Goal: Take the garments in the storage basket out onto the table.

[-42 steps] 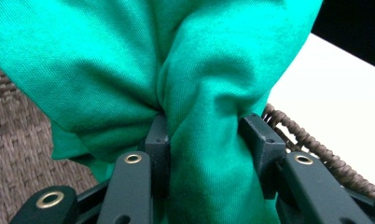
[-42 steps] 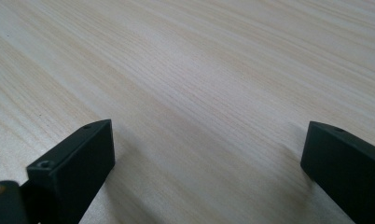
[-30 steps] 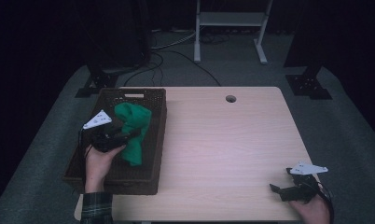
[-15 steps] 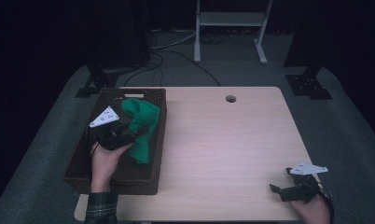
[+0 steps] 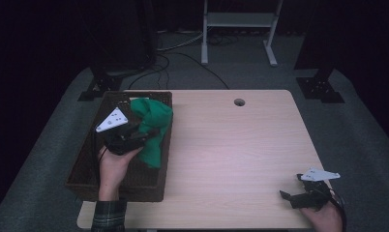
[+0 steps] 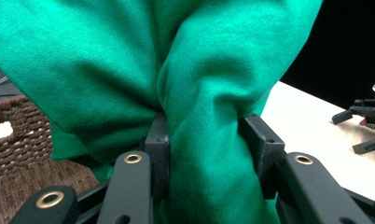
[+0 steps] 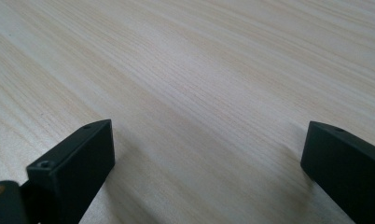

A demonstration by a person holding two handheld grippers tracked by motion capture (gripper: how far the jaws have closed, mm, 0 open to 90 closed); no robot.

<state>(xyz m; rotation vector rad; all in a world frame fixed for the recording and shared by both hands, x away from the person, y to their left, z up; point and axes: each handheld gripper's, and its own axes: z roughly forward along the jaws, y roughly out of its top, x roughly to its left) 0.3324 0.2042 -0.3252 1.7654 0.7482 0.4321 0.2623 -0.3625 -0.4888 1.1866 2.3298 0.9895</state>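
A: Left tongs clamp a thick fold of the green cloth. In the left gripper view both pads press into the bunched cloth, which bulges above and below them. Grip sits mid-bundle, likely so the whole piece lifts in one go.

B: Cloth position?

A: Between the left tongs' jaws, above the wicker basket; its loose end hangs below the tongs, over the basket's inner edge. Judged as a lift-out toward the open counter.

B: Right tongs?

A: Right tongs are open and hold nothing. In the right gripper view the jaws stand wide with bare wood between them. They rest at the counter's near corner, well apart from the cloth, probably waiting to take an edge.

B: Surface, room?

A: Pale wood-grain counter with a round cable hole beyond the tongs. Grey carpet, cables and a white frame behind; background dark.
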